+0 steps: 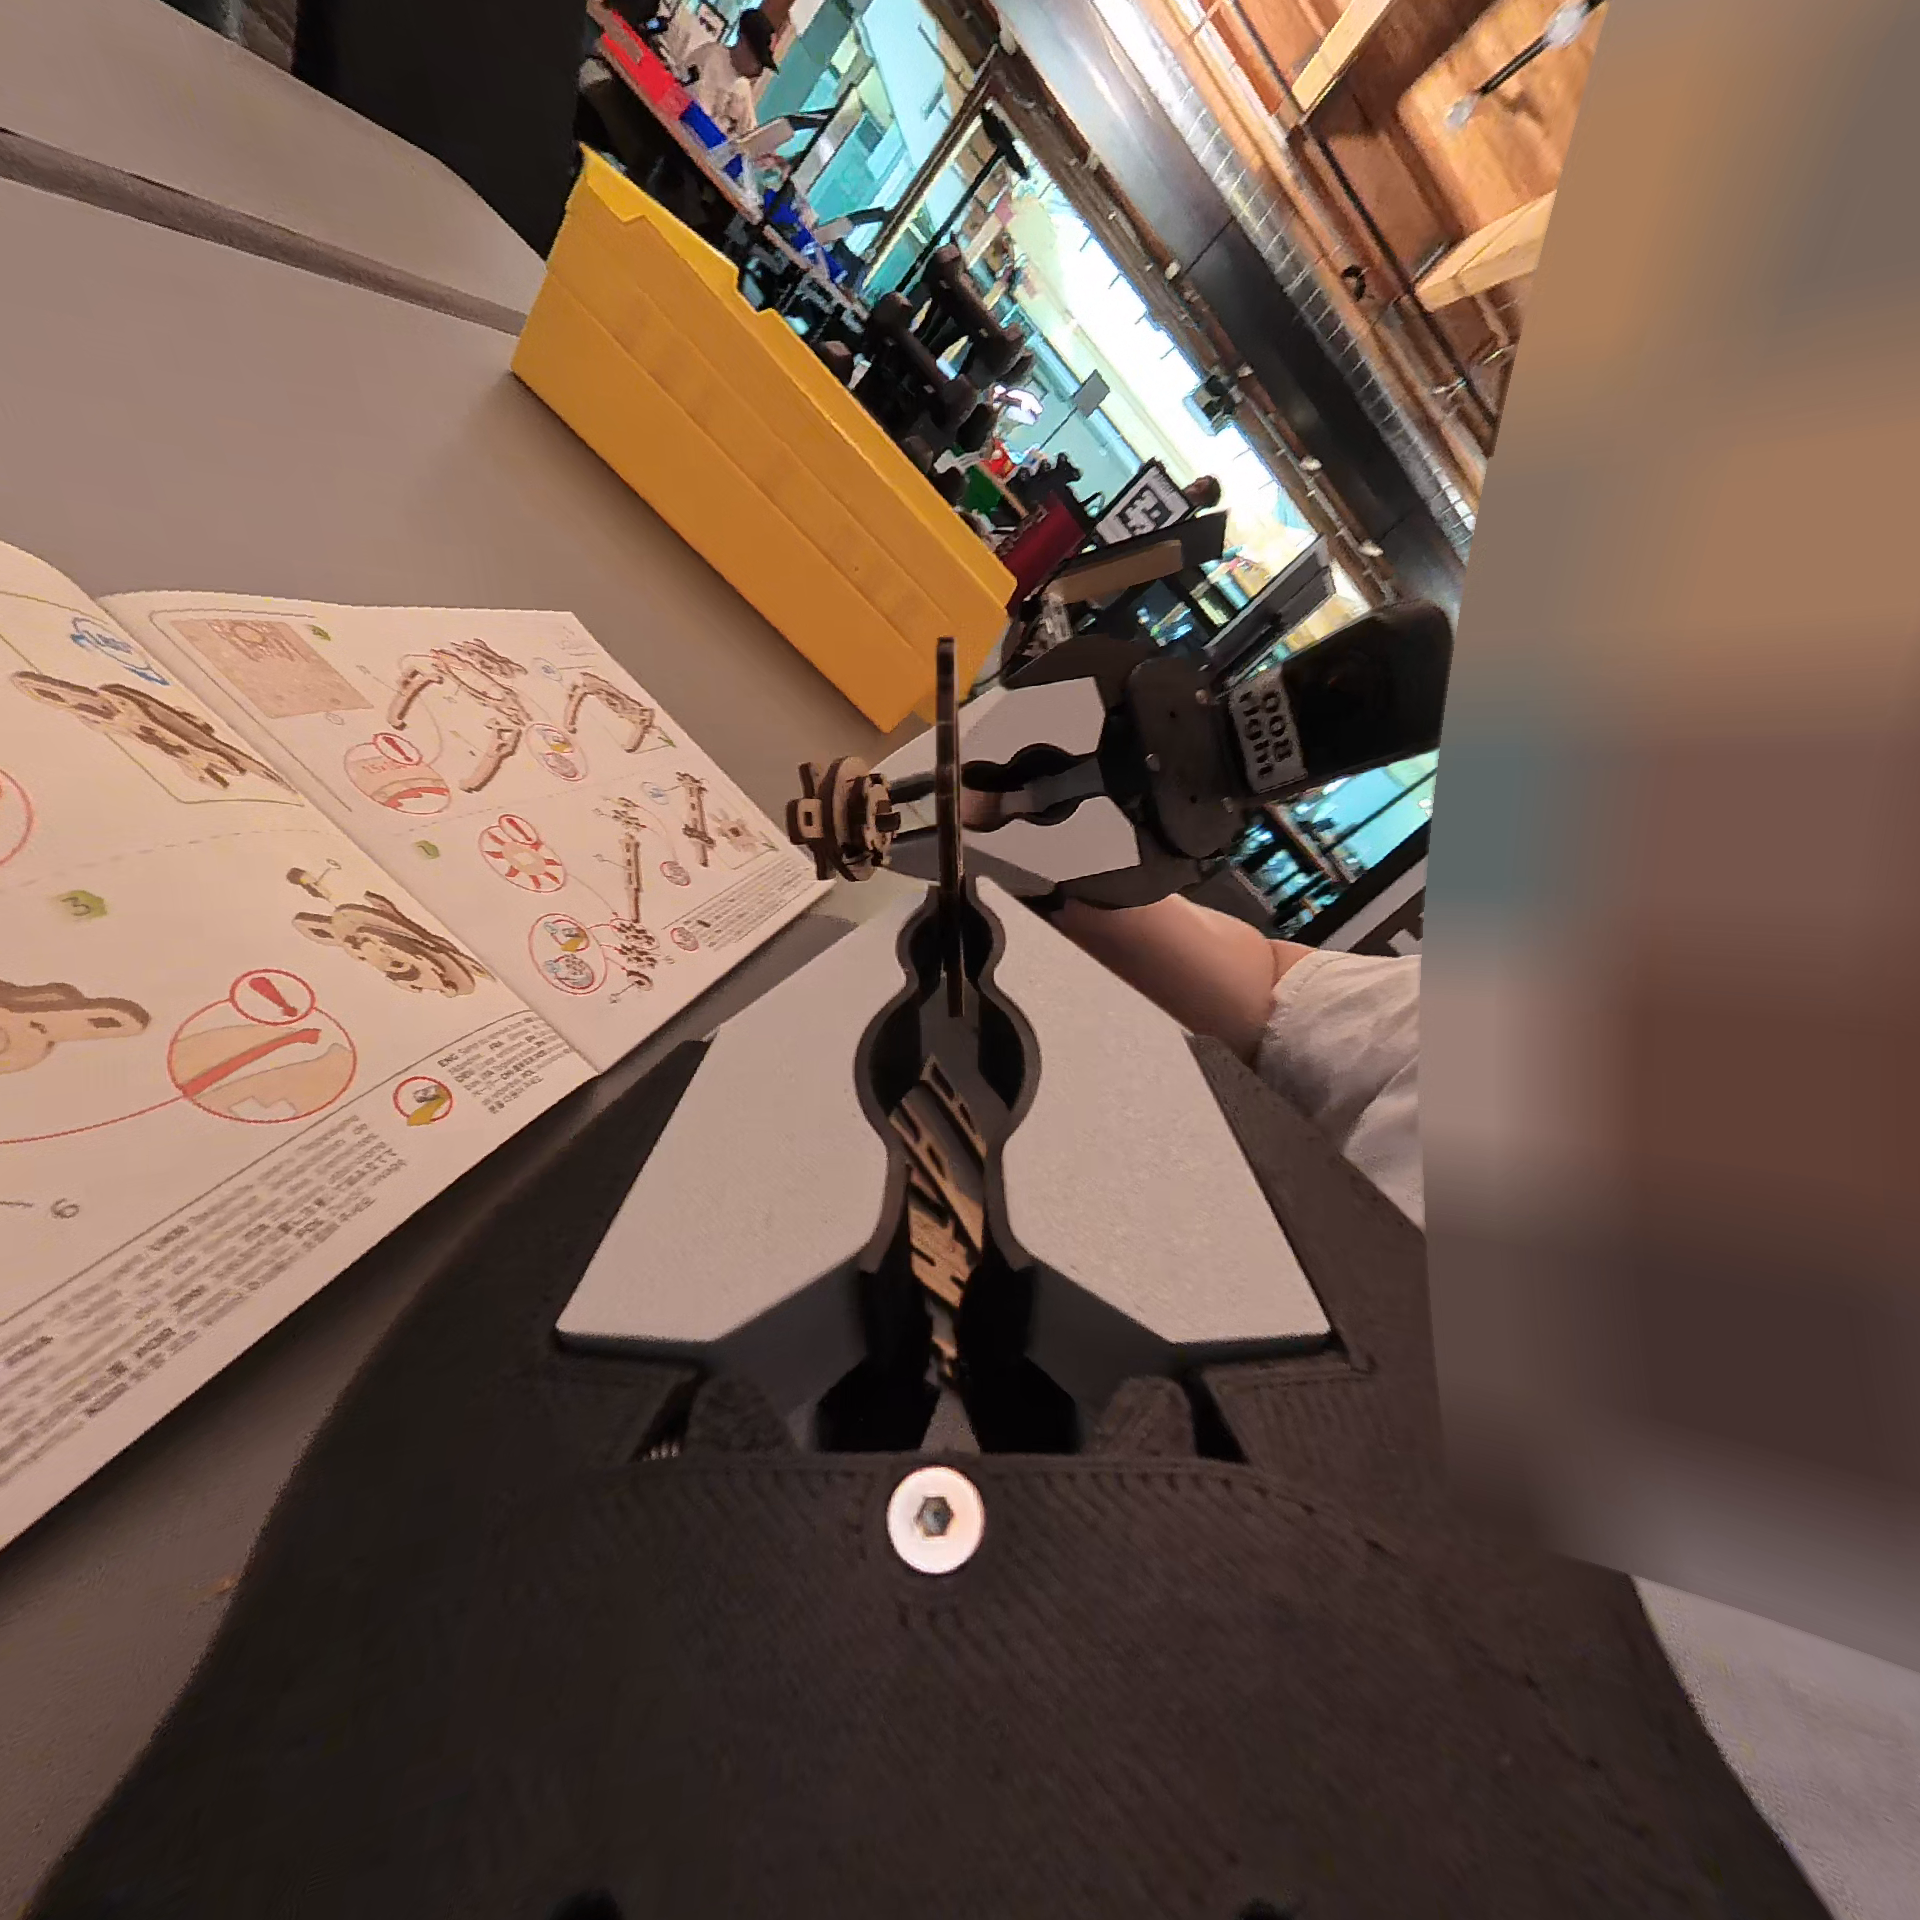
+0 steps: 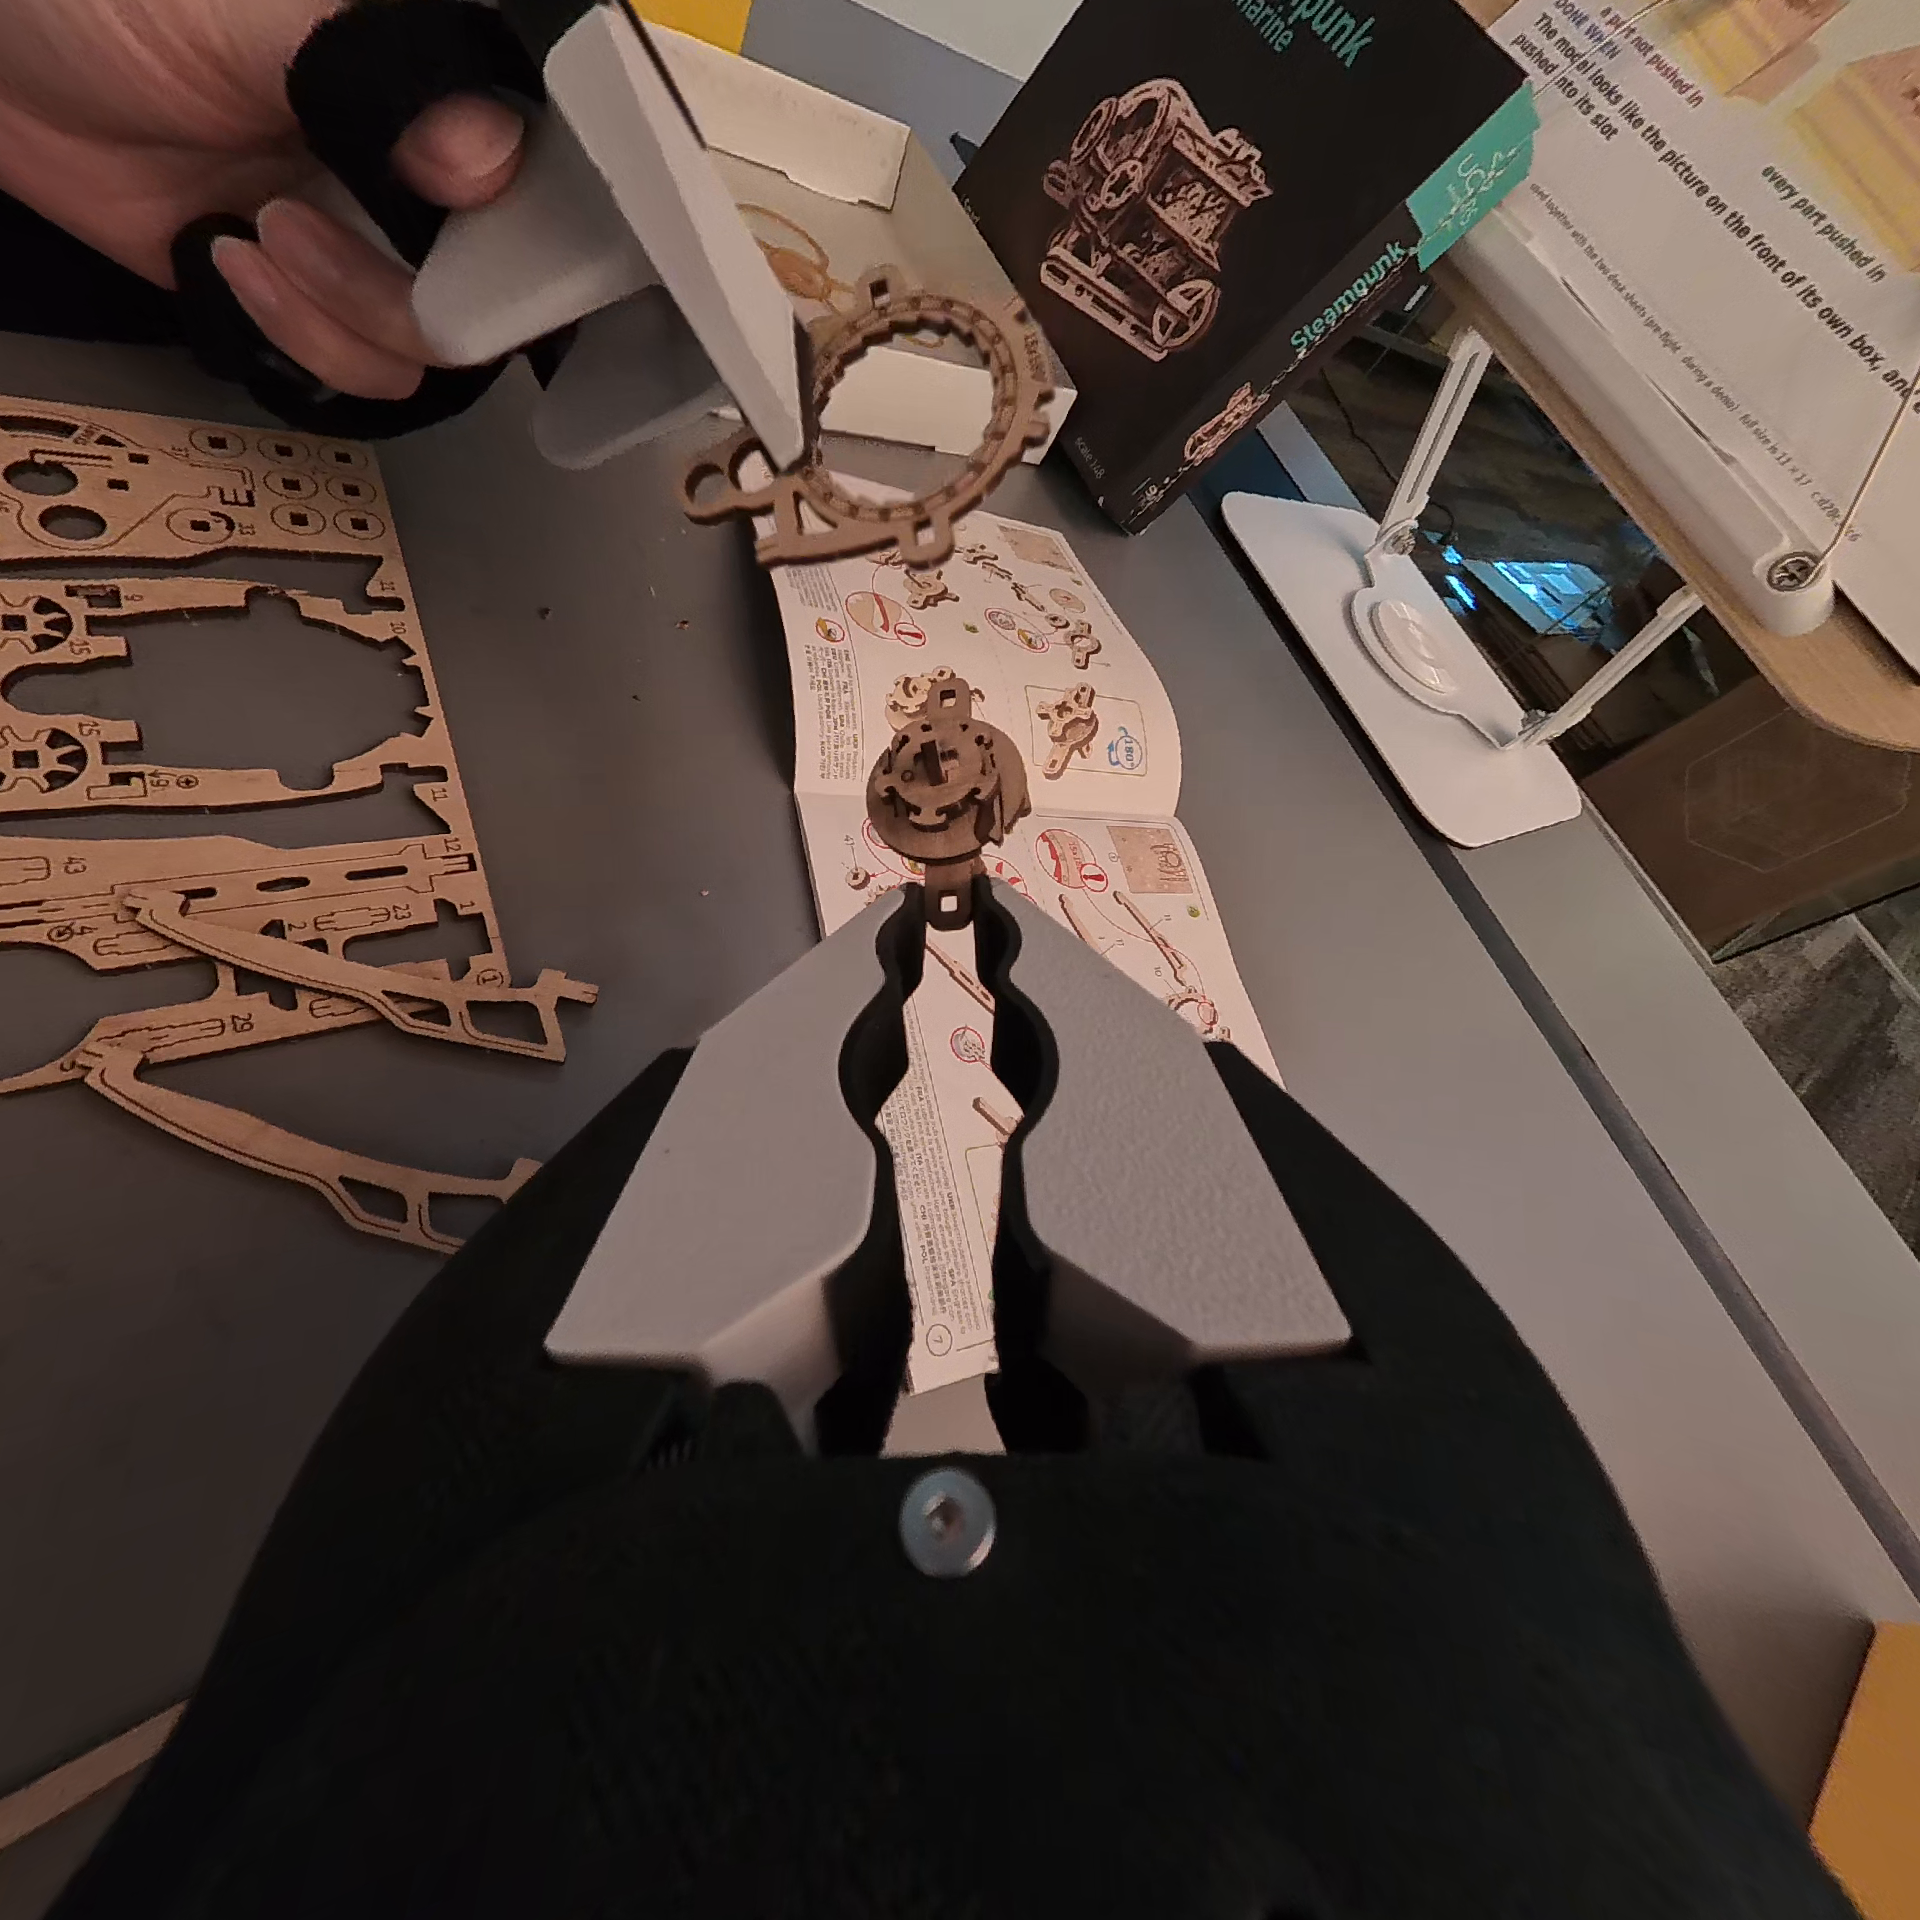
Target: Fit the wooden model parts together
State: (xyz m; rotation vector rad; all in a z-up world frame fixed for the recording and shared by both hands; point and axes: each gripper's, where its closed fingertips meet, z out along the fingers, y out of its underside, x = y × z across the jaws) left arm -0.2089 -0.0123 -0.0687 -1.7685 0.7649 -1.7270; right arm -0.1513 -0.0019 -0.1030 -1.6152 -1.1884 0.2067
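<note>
- Left gripper [image 1: 951, 935] clamped on a flat ring-shaped wooden part [image 2: 904, 416], seen edge-on in its own view as a thin dark strip [image 1: 948, 790] sticking straight up toward 12 o'clock.
- Right gripper [image 2: 948, 904] pinched shut on the tab of a small round hub assembly [image 2: 943, 790], held in the air over the instruction booklet [image 2: 1049, 665].
- From the right wrist view, ring sitting at 12 o'clock of the hub, apart from it, not yet mated. From the left view, hub [image 1: 842, 816] just beside the strip at about 9 o'clock; touching or not, can't tell.
- Probably lining up hub and ring for a push-fit. Worth squaring the hub axis to the ring's face first, then easing in straight, no twisting.
- Thin laser-cut ply, so likely to snap if forced at an angle. Better a light wiggle than a shove.
- Grip on that little tab looks small; could pivot under load, so keep pressure along the fingers.
- Leftover cut-out sheets [image 2: 208, 644] lying at 9 o'clock on the grey table [image 2: 644, 665], kit box [image 2: 1226, 208] at 1 o'clock.
</note>
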